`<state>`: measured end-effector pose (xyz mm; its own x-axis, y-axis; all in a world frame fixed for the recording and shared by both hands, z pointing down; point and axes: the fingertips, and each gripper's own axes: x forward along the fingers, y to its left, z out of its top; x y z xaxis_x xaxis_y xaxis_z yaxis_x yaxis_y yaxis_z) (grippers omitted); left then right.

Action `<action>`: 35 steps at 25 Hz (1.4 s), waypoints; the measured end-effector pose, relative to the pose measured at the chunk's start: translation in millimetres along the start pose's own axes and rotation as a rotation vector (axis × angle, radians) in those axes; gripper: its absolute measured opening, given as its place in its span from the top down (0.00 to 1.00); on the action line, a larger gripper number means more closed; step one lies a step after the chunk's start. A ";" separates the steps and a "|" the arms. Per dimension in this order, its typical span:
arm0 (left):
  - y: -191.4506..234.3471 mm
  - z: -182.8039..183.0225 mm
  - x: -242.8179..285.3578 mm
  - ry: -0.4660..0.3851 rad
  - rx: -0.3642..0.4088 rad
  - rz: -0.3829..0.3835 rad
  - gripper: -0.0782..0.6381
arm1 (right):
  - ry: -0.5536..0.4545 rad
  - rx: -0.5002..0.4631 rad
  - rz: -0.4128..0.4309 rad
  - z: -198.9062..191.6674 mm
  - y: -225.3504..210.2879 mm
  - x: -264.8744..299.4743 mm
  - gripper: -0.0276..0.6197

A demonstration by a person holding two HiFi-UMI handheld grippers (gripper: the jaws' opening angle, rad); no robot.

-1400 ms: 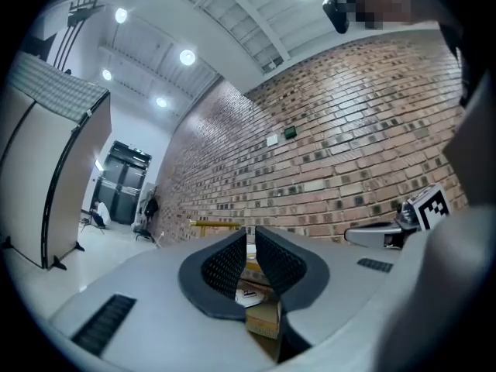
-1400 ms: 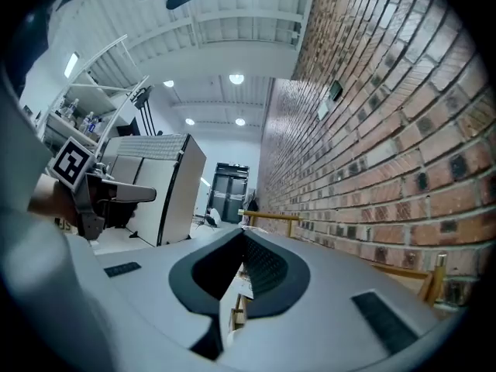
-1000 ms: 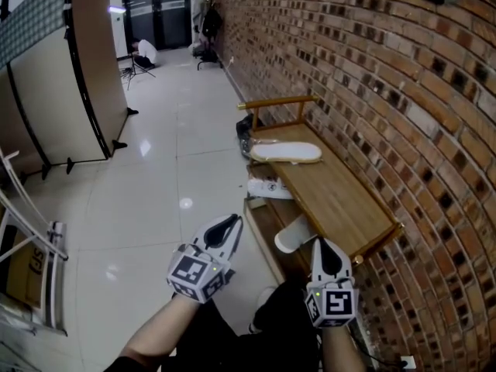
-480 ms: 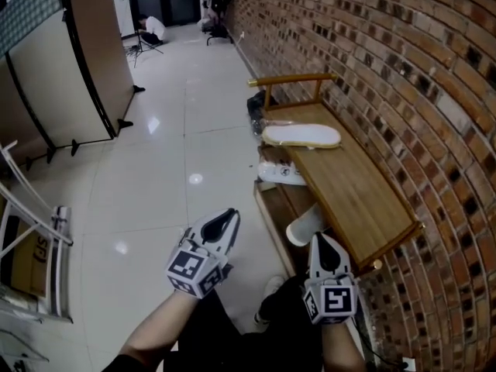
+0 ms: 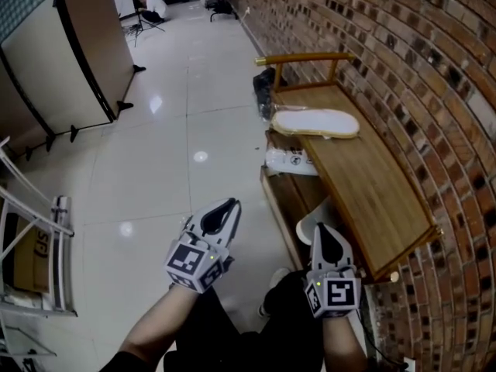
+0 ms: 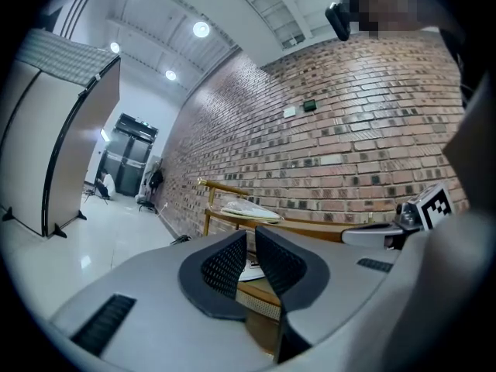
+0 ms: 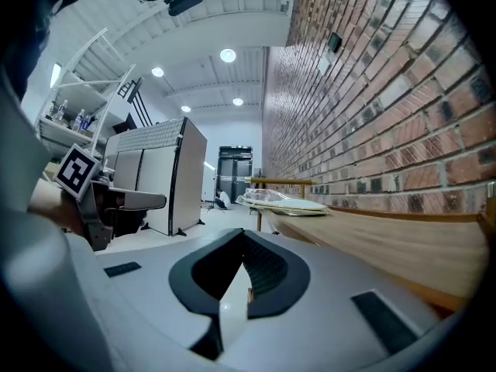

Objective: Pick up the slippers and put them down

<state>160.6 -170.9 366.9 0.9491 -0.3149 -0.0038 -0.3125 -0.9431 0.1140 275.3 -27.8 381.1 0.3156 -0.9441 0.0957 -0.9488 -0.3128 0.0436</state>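
A flat white slipper (image 5: 314, 122) lies on top of the wooden bench (image 5: 372, 184) by the brick wall; it also shows in the left gripper view (image 6: 248, 210) and the right gripper view (image 7: 283, 202). A packaged white slipper (image 5: 291, 161) rests on the bench's lower shelf. Another white slipper (image 5: 308, 227) pokes out from under the bench top, just left of my right gripper (image 5: 322, 235). That gripper's jaws (image 7: 242, 258) meet at the tips and hold nothing. My left gripper (image 5: 225, 210) hangs over the floor, left of the bench, its jaws (image 6: 249, 242) nearly together and empty.
A folding partition (image 5: 70, 53) stands at the back left and a metal rack (image 5: 31, 239) at the left edge. A dark bag (image 5: 265, 84) sits by the bench's far end. A person (image 5: 157, 6) crouches far down the tiled hall.
The bench and its slippers have slid up and to the right in the head view as I came nearer. Both grippers keep side by side, a little lower, jaws unchanged.
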 end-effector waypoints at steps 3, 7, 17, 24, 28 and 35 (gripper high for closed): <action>6.7 -2.2 8.0 0.010 0.021 -0.014 0.83 | 0.010 0.006 -0.001 -2.2 0.1 7.2 0.94; 11.8 4.5 20.7 0.029 0.021 -0.012 0.83 | 0.010 0.009 -0.006 0.8 -1.4 16.5 0.94; 23.2 14.5 66.4 0.013 0.036 -0.088 0.83 | -0.017 -0.031 -0.025 10.2 -5.6 47.0 0.94; 32.5 22.8 86.6 0.015 0.049 -0.099 0.83 | -0.013 -0.020 -0.042 13.9 -10.2 69.4 0.94; 48.0 19.1 104.7 0.056 -0.115 -0.145 0.83 | -0.042 -0.023 -0.036 23.6 -3.7 80.1 0.94; 49.9 18.5 148.8 0.084 -0.327 -0.231 0.71 | -0.051 -0.026 -0.052 24.7 -5.9 87.7 0.94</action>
<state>285.6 -266.8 353.6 0.9970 -0.0763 0.0129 -0.0745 -0.9000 0.4294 308.3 -111.3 364.7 0.3625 -0.9310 0.0416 -0.9304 -0.3590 0.0734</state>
